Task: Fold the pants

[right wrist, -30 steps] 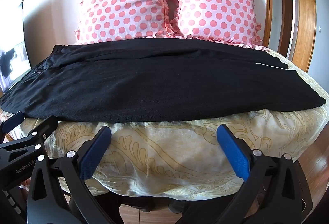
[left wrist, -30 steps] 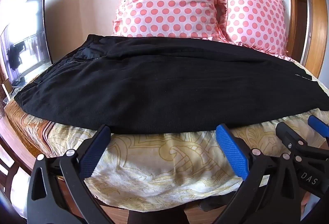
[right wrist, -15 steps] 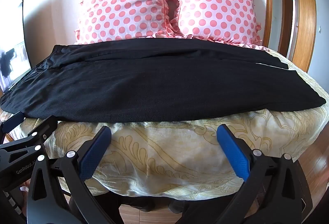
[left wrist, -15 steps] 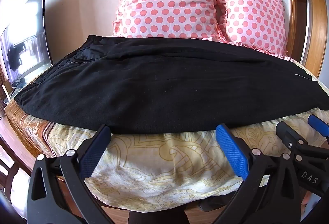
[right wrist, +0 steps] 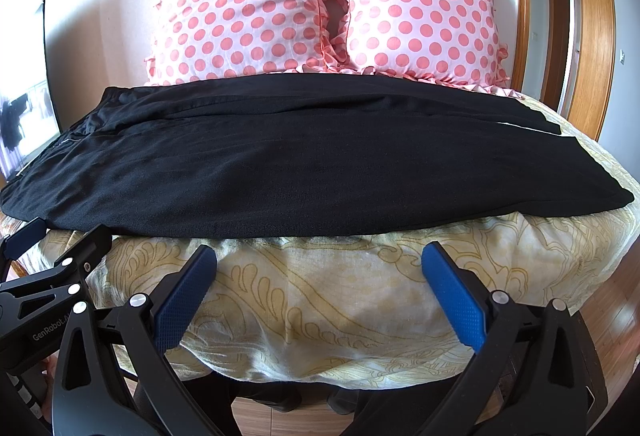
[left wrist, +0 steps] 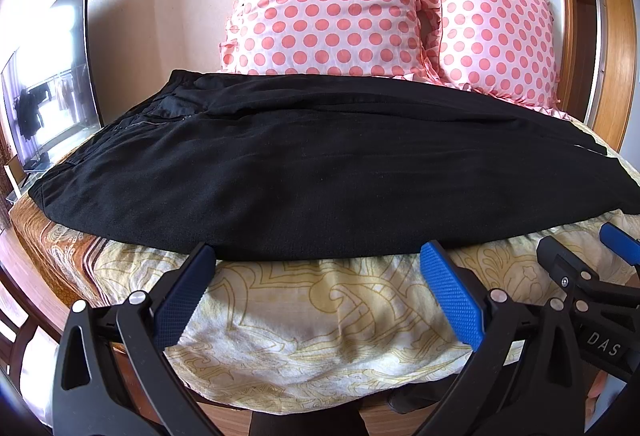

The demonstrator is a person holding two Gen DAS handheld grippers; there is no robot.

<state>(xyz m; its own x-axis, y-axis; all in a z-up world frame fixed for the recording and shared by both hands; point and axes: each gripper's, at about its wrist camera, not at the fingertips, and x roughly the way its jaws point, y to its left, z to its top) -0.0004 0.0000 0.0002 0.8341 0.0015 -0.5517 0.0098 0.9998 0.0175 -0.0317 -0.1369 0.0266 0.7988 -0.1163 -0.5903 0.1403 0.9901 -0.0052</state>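
from the left wrist view, we hold our left gripper (left wrist: 318, 290) with its jaws spread wide and nothing between them, low at the near edge of the bed. the black pants (left wrist: 320, 172) lie flat across the yellow patterned bedsheet (left wrist: 312, 316), waistband to the left, legs running off to the right. their near hem sits just beyond the blue fingertips (left wrist: 448, 284), apart from them as far as we can tell. two pink polka-dot pillows (left wrist: 332, 0) stand behind against the wall, and a television (left wrist: 52, 76) is at the left. our right gripper (left wrist: 580, 260) shows at the right edge.

from the right wrist view, our right gripper (right wrist: 320, 288) also gapes open and empty over the sheet's front drop. the pants (right wrist: 312, 164) stretch across the whole bed just past the tips, untouched. our left gripper (right wrist: 60, 240) pokes in at the left, close to the waistband end.
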